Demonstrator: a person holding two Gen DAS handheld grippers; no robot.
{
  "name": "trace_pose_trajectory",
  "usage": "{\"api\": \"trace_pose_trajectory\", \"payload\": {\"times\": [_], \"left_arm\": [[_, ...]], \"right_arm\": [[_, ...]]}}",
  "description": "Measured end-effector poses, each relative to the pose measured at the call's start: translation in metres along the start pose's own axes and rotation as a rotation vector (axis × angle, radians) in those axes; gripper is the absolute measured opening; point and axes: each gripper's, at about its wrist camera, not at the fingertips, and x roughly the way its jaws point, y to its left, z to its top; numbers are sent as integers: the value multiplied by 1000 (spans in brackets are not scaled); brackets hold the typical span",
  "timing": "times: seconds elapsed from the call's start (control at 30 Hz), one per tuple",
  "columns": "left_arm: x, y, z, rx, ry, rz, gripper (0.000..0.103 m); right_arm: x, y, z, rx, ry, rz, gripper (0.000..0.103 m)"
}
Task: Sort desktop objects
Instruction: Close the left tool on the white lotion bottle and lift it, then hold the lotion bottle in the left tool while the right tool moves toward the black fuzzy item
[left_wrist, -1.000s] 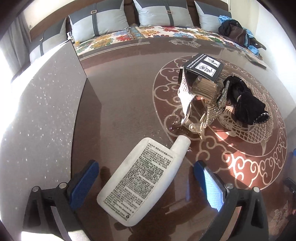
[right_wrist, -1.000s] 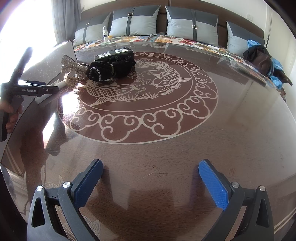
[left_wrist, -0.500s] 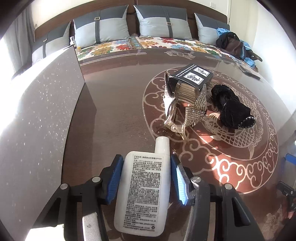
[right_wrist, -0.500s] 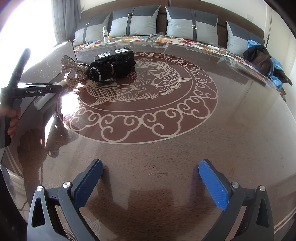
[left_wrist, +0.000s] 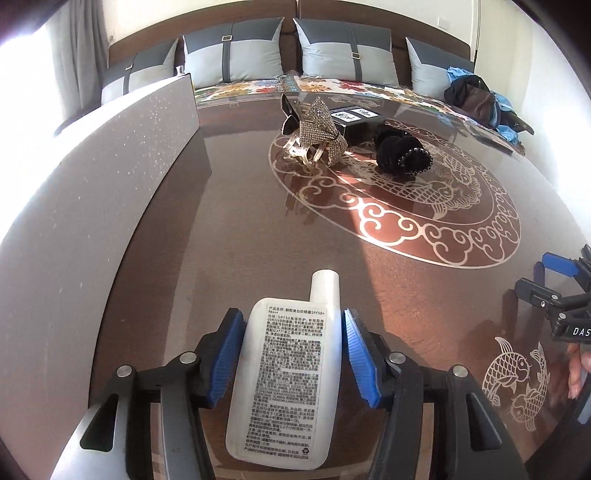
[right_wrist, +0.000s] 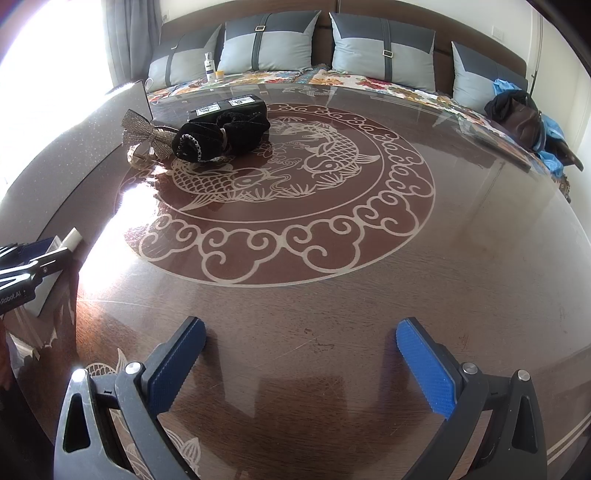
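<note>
Left claw (left_wrist: 291, 354) squeezing white bottle (left_wrist: 288, 380), blue pads touching both flat sides. Bottle pointing straight ahead along fingers, cap end (left_wrist: 325, 288) leading, away from hand. Bottle sitting low over brown table (left_wrist: 236, 236), near gray board (left_wrist: 96, 192); cannot tell if touching table. Right claw (right_wrist: 299, 362) hanging wide apart, holding nothing, well apart from bottle. Left hand nearer, so left hand probably carrying.

Left view showing label, grip. Right view showing only cap poking out at left edge (right_wrist: 74, 236), plus sparkly bow (right_wrist: 142, 131), black scrunchie (right_wrist: 221, 136), black box (right_wrist: 229, 105) far off, clumped together.
</note>
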Motion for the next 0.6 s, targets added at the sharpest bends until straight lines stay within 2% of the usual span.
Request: {"api": "trace_pose_trajectory", "payload": {"times": [0.03, 0.07, 0.23, 0.37, 0.6], "left_arm": [[1, -1, -3, 2, 3, -9, 79], [2, -2, -5, 11, 9, -8, 90], [3, -3, -4, 13, -7, -6, 94], [6, -4, -3, 18, 6, -10, 103], [6, -5, -6, 16, -1, -9, 103]], "right_arm": [[0, 0, 0, 0, 0, 0, 103], [0, 0, 0, 0, 0, 0, 103], [0, 0, 0, 0, 0, 0, 103], [0, 0, 0, 0, 0, 0, 103], [0, 0, 0, 0, 0, 0, 103]]}}
